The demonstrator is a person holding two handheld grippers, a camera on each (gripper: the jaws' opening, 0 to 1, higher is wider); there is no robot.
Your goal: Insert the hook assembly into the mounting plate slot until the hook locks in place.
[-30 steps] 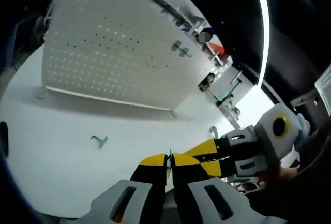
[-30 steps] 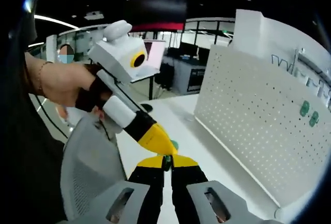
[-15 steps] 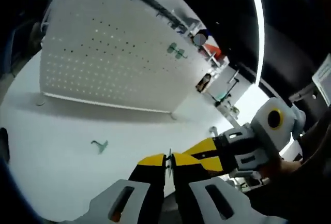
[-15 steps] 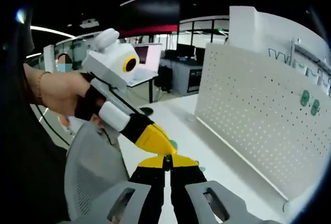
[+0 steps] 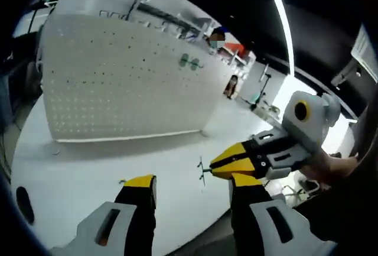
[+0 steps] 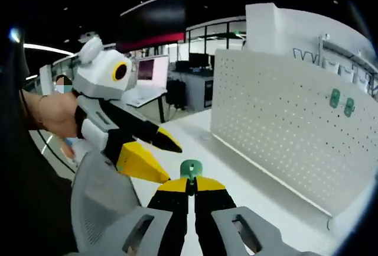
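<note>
A small green hook assembly (image 6: 190, 169) sticks up from my right gripper (image 6: 190, 184), whose jaws are shut on it. In the left gripper view the same hook (image 5: 202, 170) shows as a thin dark piece at the yellow tips of the right gripper (image 5: 220, 164), which reaches in from the right. My left gripper (image 5: 194, 180) is open, its jaws spread either side of the hook and apart from it. The white perforated mounting plate (image 5: 118, 84) stands upright on the table, with two green pieces (image 5: 189, 62) mounted on it. This plate (image 6: 283, 120) lies ahead and to the right of my right gripper.
The white table (image 5: 88, 161) runs in front of the plate. A small hook piece (image 5: 122, 181) lies on it by my left jaw. A hand (image 6: 53, 114) holds the left gripper (image 6: 144, 149). A grey mesh chair back (image 6: 100, 208) is close at lower left.
My left gripper has opened and let go of the hook, which stays in the shut right gripper. Both views have swung a little relative to the plate.
</note>
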